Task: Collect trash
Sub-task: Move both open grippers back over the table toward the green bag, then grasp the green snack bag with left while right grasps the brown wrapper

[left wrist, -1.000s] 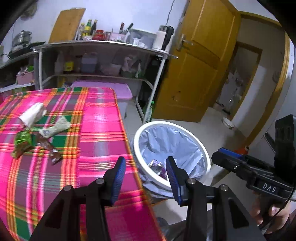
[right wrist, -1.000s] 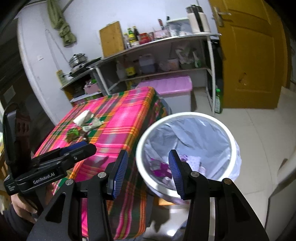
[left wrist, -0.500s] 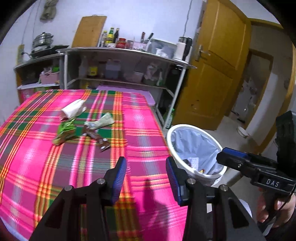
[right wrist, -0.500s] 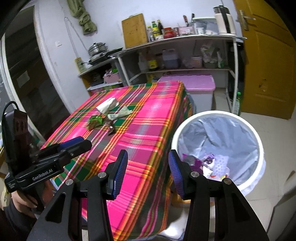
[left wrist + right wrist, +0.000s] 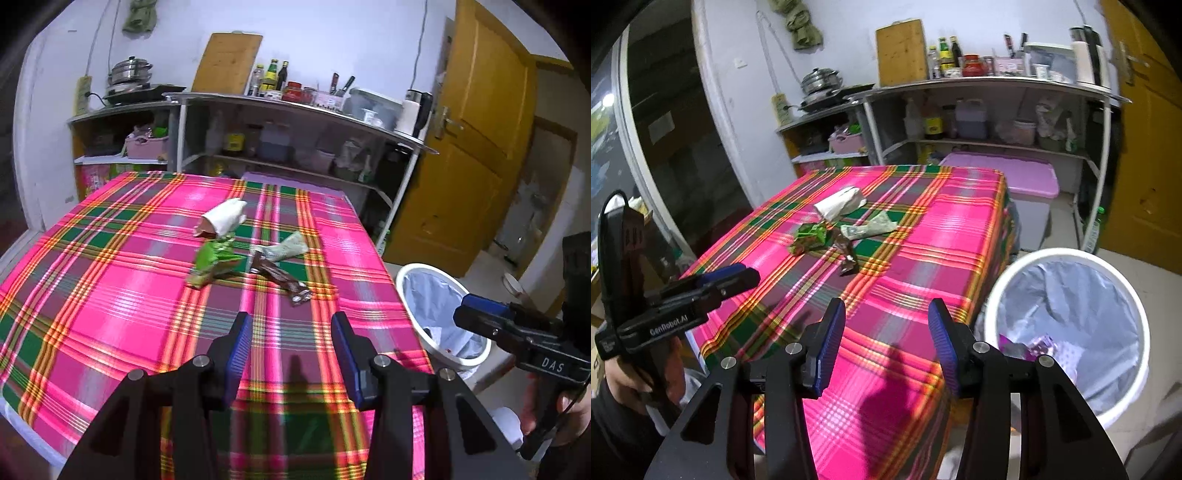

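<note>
both grippers hang over the near edge of my table, and each one has its jaws parted with nothing between the blue pads. left gripper [image 5: 291,345] sits above the pink plaid tablecloth [image 5: 110,295], tilted down toward the litter, and the gap between its pads shows only cloth. right gripper [image 5: 886,339] points over the near corner of the same cloth, empty too; i can see it from the left camera as a black handle [image 5: 524,339] held in a hand [image 5: 561,417] at the right edge, and the left one shows in the right camera at the far left. trash lies in a loose cluster near the middle of the table, well ahead of both sets of pads: a white crumpled paper [image 5: 223,218] farthest back, a green wrapper [image 5: 214,260] just in front of it, a pale wrapper [image 5: 286,249] to the right of those, and a brown wrapper [image 5: 282,278] nearest to me. white bin [image 5: 1067,332] with a grey liner stands on the floor just beside the table's right edge, with some scraps already lying in its bottom.
</note>
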### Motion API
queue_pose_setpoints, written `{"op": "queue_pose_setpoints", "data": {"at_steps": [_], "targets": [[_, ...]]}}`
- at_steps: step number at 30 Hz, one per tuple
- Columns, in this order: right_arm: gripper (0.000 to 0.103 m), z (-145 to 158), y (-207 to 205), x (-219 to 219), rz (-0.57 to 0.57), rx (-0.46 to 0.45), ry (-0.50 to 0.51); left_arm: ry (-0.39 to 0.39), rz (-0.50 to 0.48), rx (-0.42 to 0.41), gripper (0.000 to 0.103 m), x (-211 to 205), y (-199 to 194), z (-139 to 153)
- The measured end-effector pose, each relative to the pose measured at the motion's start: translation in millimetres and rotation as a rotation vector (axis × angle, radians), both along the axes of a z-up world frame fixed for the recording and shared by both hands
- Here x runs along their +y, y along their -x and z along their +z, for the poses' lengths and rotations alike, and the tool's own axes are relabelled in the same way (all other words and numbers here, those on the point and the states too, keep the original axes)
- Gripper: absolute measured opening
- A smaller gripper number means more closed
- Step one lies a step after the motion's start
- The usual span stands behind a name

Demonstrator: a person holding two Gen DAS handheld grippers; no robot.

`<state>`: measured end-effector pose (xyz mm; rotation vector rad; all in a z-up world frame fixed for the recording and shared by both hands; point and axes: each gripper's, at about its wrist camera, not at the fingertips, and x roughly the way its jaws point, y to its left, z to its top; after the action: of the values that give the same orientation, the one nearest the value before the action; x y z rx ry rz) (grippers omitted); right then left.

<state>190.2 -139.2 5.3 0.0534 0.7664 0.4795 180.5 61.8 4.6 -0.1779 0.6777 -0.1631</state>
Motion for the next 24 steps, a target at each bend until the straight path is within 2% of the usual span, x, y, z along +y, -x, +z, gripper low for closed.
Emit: {"op": "queue_pose_setpoints", "data": {"at_steps": [3, 10, 14, 24], "targets": [[0.048, -4.2, -10.7, 10.6, 0.019, 0.037, 0.015, -0.007, 0.018, 0.002, 0.045, 11.4, -5.8, -0.1], [0.048, -10.8, -32.7, 40.8, 0.084, 0.039, 0.061, -0.011, 0.035, 0.025, 0.045, 31.6, -25.6, -7.2], [0.048, -16.3, -49.5, 56.9, 0.11, 0.052, 0.073, -0.011, 0.04, 0.03, 0.051, 42.0, -39.7, -12.2], [0.048, -41.6, -88.5, 84.1, 0.15, 0.115, 0.085, -0.02, 0.023, 0.063, 0.056, 59.5, -86.7, -25.5]]}}
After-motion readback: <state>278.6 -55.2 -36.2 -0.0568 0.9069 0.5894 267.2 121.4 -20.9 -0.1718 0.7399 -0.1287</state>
